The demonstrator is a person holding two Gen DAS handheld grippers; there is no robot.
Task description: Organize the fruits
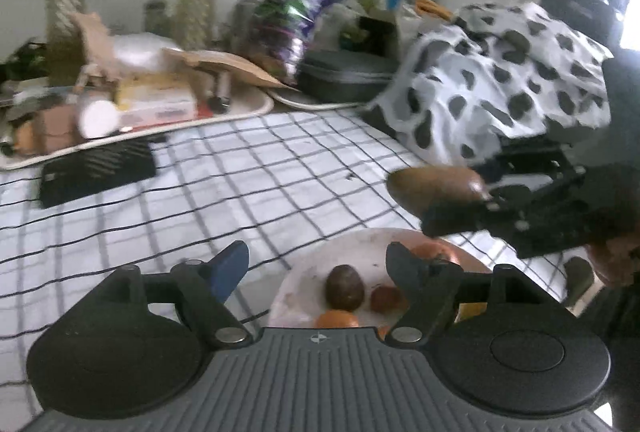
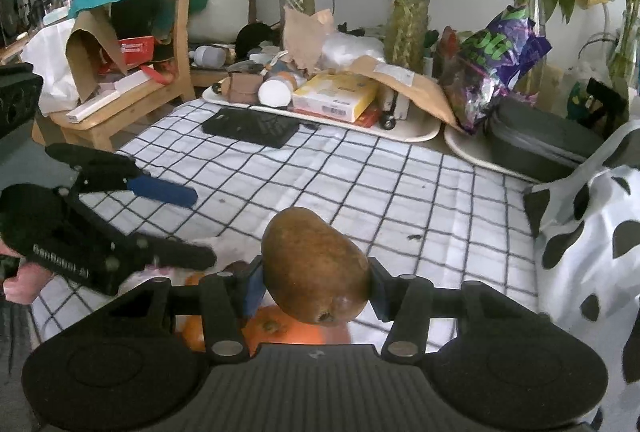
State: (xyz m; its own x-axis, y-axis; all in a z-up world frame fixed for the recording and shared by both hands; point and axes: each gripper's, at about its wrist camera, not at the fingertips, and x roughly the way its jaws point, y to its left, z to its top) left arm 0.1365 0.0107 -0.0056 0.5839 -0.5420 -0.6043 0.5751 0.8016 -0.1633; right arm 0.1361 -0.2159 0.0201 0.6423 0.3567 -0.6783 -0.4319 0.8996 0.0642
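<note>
- While the right gripper (image 2: 316, 284) hangs above the plate (image 1: 360, 252), its jaws are closed on a brown pear (image 2: 314, 266), gripped at its sides with the blossom end toward the camera.
- From the left wrist view the same pear (image 1: 436, 188) sits in the right gripper (image 1: 452, 206), off the surface and just above the plate's far right edge.
- The left gripper (image 1: 316, 268) is spread wide with nothing between its jaws; one blue pad (image 1: 230, 268) shows on its left finger.
- It hovers at the plate's near edge, over the checked cloth (image 1: 240, 168).
- On the plate lie a dark passion fruit (image 1: 345, 288), a small red fruit (image 1: 386, 298) just beside it, an orange (image 1: 338, 319) at the near rim, and an orange-red fruit (image 1: 436, 252) partly behind the left gripper's right finger.
- In the right wrist view an orange fruit (image 2: 280, 328) lies directly under the held pear.
- Farther back on the cloth lies a black keyboard (image 2: 250, 128); a spotted fabric (image 2: 592, 232) lies at the right edge.
</note>
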